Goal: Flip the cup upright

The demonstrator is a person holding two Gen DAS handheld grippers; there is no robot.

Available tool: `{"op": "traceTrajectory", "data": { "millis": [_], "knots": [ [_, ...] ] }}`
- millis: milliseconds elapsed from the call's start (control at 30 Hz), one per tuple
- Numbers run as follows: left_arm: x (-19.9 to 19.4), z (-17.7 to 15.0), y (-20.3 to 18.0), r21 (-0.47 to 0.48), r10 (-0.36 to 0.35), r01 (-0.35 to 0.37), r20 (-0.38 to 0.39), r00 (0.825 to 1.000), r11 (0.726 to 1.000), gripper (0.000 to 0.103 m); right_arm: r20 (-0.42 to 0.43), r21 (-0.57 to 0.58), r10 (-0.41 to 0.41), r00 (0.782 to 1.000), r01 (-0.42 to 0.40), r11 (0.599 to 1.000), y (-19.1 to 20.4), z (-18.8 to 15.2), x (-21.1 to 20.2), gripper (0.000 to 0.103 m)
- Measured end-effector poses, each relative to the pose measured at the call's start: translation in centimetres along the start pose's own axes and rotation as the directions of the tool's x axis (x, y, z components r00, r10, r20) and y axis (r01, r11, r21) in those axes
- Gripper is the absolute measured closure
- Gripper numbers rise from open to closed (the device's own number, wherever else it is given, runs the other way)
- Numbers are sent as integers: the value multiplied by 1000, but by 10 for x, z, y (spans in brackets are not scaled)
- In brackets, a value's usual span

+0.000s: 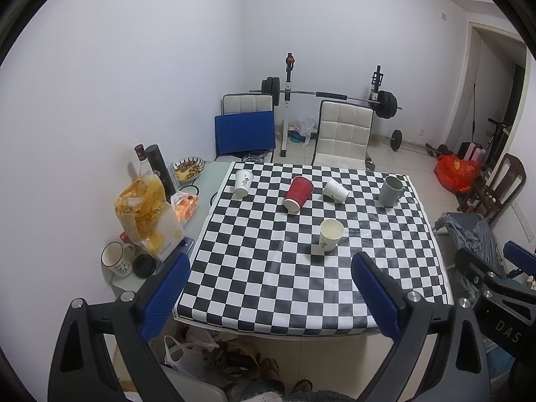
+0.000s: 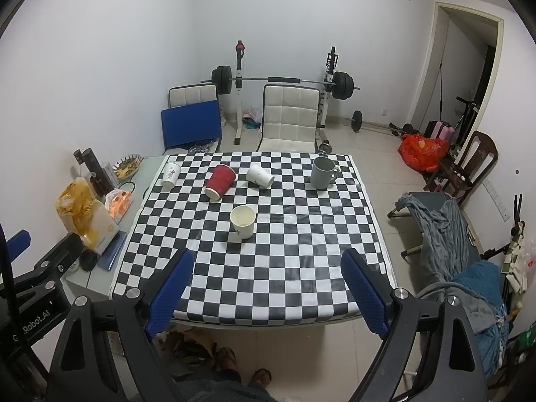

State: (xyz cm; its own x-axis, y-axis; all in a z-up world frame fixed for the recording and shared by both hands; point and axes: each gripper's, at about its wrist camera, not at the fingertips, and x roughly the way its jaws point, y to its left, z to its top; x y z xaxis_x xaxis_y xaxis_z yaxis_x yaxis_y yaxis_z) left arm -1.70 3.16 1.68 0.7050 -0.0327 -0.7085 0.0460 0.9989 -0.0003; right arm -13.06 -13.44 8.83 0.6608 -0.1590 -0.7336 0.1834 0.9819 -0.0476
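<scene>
A red paper cup (image 1: pixel 298 194) (image 2: pixel 220 182) lies on its side on the checkered table (image 1: pixel 301 294) (image 2: pixel 268 288), mouth toward me. A white paper cup (image 1: pixel 335 190) (image 2: pixel 260 175) lies on its side to its right. Another white paper cup (image 1: pixel 243 182) (image 2: pixel 171 175) stands mouth down at the far left. A white paper cup (image 1: pixel 330 234) (image 2: pixel 242 221) stands upright in the middle. A grey mug (image 1: pixel 390 191) (image 2: pixel 322 172) stands upright at the far right. My left gripper (image 1: pixel 271 288) and right gripper (image 2: pixel 268 284) are open and empty, above the near table edge.
A side table at the left holds a snack bag (image 1: pixel 147 214) (image 2: pixel 83 214), a mug (image 1: pixel 115 259), bottles (image 1: pixel 157 164) and a plate (image 1: pixel 188 168). White chairs (image 1: pixel 343 134) (image 2: pixel 288 117) and a barbell rack (image 1: pixel 335 95) stand beyond the table. A cot with clothes (image 2: pixel 445 231) is at the right.
</scene>
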Motion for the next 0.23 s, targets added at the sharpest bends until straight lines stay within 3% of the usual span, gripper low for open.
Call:
{"op": "traceTrajectory", "data": {
  "millis": [233],
  "knots": [
    [0, -1, 1, 2, -9, 9, 0, 1000, 1000, 4, 2, 2, 3, 1000, -3, 1000, -2, -2, -2, 12]
  ]
}}
